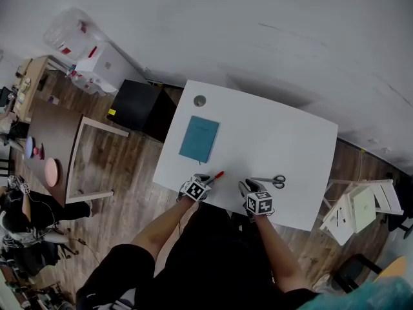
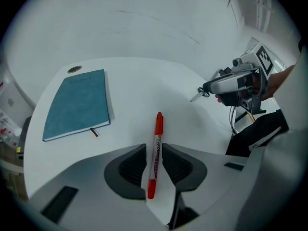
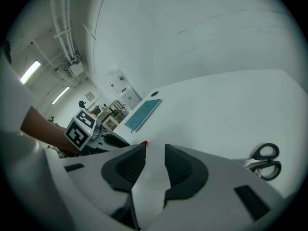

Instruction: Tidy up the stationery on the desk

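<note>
White desk [image 1: 271, 134] holds the red marker [image 2: 157, 129] near its front edge, lying loose between the left gripper's [image 2: 154, 150] parted jaws. Centre those jaws on its barrel before closing. The right gripper [image 3: 155, 153] hovers parted and empty near the scissors [image 3: 263, 161].

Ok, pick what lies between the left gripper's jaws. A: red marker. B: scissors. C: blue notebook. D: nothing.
A: the left gripper view shows the red marker lying lengthwise on the desk, between the open jaws of the left gripper.
</note>
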A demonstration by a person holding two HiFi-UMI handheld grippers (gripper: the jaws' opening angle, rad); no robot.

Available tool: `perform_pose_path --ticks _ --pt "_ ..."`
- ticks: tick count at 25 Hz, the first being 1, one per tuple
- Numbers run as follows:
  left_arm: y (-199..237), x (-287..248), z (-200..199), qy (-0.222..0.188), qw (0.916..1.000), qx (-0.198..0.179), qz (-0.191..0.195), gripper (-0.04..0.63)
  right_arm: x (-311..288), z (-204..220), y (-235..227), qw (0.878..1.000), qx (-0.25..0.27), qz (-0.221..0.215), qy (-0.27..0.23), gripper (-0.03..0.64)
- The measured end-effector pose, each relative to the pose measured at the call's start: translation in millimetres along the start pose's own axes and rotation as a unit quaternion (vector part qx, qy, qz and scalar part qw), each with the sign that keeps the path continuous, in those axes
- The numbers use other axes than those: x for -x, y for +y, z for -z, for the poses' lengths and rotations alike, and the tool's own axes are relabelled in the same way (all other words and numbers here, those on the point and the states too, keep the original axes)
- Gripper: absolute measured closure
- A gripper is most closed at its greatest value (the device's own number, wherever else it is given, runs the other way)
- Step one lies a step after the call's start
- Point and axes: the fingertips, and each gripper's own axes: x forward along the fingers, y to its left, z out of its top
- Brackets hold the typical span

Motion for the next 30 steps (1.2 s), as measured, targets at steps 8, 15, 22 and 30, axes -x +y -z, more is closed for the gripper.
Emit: perform_pose_path --ticks 8,15,22,30 --pt "6 3 -4 0.007 0.999 0.021 -0.04 0.529 6 0 -8 1.0 0.005 -0.003 -0.005 0.483" --pt "-3 9 -40 -0.029 0.9959 0.08 -0.031 0.543 6 -3 -6 1.0 0.01 -0.016 -0.009 0.489" --pt "29 5 -79 -0.023 0.9901 0.123 -0.065 0.543 1 -14 -4 1.0 0.007 -0.011 -0.01 0.489" --pt "70 -7 -121 -0.03 0.985 0.149 -0.082 0.543 -9 -24 -5 1.0 -0.013 -0.001 -0.008 0.489"
